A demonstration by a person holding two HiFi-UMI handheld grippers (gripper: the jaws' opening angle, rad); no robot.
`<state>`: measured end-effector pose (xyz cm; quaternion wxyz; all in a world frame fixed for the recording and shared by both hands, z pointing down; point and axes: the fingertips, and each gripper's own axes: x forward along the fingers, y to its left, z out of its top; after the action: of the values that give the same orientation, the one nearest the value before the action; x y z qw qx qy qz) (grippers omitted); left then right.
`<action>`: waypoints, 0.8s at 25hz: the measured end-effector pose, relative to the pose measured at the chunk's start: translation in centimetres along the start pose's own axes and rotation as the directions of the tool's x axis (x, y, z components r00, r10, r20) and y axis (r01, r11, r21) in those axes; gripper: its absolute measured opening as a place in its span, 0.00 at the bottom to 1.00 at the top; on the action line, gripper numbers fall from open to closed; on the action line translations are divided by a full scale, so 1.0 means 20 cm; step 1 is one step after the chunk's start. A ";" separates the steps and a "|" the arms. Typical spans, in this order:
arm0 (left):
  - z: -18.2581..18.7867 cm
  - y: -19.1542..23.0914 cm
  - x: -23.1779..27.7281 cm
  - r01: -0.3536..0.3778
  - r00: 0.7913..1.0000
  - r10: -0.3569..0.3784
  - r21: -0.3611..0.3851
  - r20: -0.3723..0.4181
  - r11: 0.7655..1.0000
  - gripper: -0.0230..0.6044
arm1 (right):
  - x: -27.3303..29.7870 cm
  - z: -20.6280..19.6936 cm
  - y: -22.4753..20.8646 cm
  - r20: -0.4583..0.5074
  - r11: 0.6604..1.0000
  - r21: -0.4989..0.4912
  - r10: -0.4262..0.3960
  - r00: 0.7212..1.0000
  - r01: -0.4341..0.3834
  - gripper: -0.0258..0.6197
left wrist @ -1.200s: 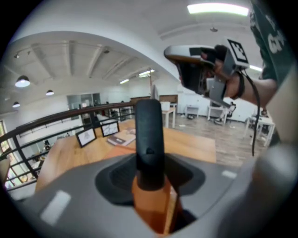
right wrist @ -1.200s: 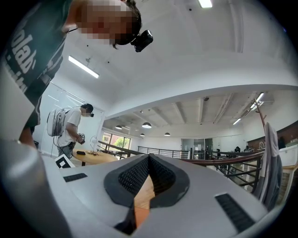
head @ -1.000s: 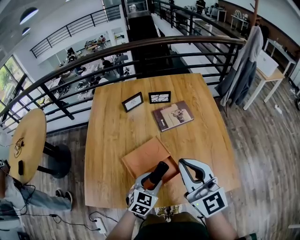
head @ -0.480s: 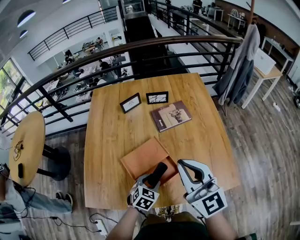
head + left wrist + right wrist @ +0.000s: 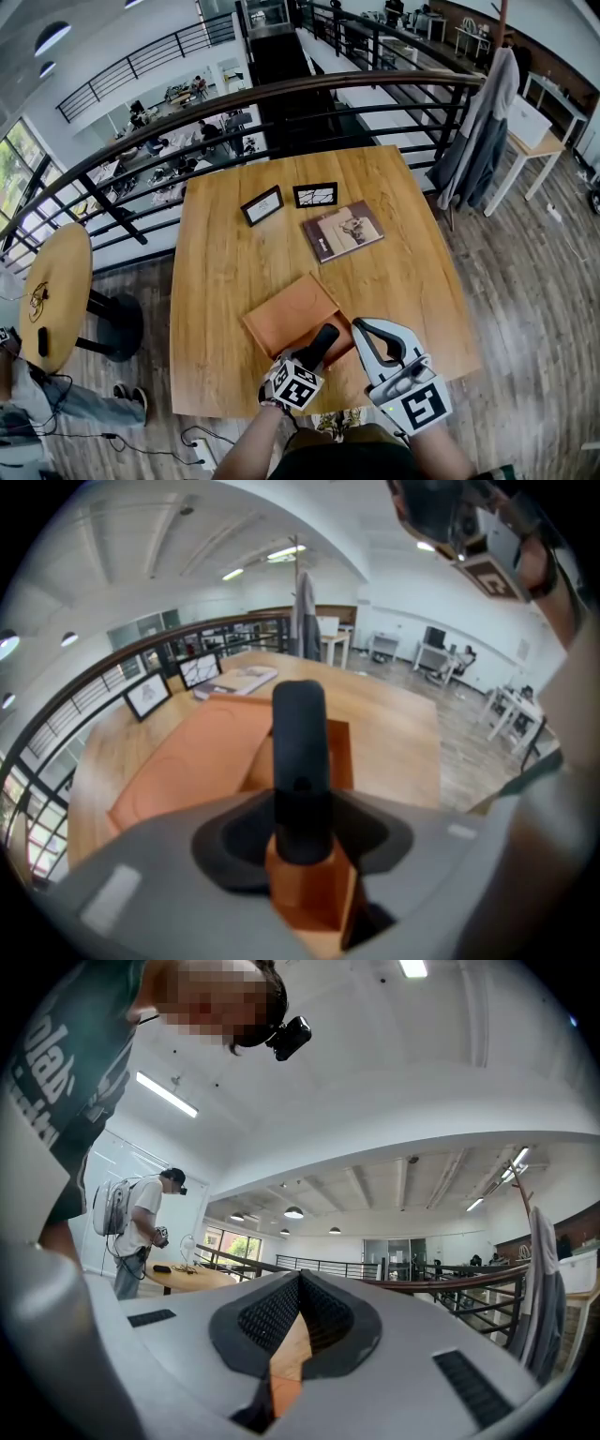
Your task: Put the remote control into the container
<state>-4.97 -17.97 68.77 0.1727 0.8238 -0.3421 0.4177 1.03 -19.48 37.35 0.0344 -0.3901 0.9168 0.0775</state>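
**Remote clamped in the left gripper, hanging over the orange container**

Far left in the head view, a round side table (image 5: 54, 281) is seen beyond the big wooden table (image 5: 220, 281), and a dark railing (image 5: 187, 112) is curved behind both. At the back of the wooden table a picture frame (image 5: 264, 203) is propped up, with a second frame (image 5: 318, 194) just beside it. A brown book (image 5: 343, 231) is laid flat a bit nearer and to the right.

The container (image 5: 286, 314), a flat orange box, is set near the front edge. The left gripper (image 5: 306, 364) is pointed steeply down at its near right corner. In the left gripper view, the left gripper (image 5: 302, 832) is closed on the remote control (image 5: 300, 752). The black bar is pinched between both pads at its lower end and sticks out forward. An open orange compartment of the container (image 5: 187, 761) is seen directly under it. Whether the remote control (image 5: 320, 343) is touching the box can't be told.

Just to the right, the right gripper (image 5: 367, 330) is held roughly level over the table edge. In its own view the right gripper (image 5: 298, 1288) is shown with the pads brought together at the tips and nothing caught between them. Far right, a grey coat (image 5: 483, 131) is hung on a stand.
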 end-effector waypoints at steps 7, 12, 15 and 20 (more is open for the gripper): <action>-0.08 0.03 0.07 0.027 0.992 -0.031 -0.030 -0.119 0.999 0.33 | 0.01 0.00 0.02 -0.004 1.000 0.001 0.011 1.000 -0.011 0.06; -0.11 0.00 0.14 0.051 0.983 -0.056 -0.034 -0.176 0.998 0.33 | 0.00 -0.01 0.01 -0.013 1.000 -0.003 0.009 1.000 -0.009 0.06; -0.14 0.00 0.17 0.056 0.975 -0.063 -0.038 -0.212 0.998 0.33 | -0.01 0.00 0.00 -0.007 1.000 -0.005 0.011 1.000 -0.011 0.07; -0.18 0.02 0.21 0.064 0.965 -0.077 -0.058 -0.252 0.996 0.33 | -0.01 -0.02 0.00 -0.012 1.000 -0.001 0.007 1.000 -0.007 0.06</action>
<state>-5.48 -17.91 74.15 0.2501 0.7706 -0.2979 0.5048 1.23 -19.47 37.68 0.0283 -0.3874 0.9184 0.0756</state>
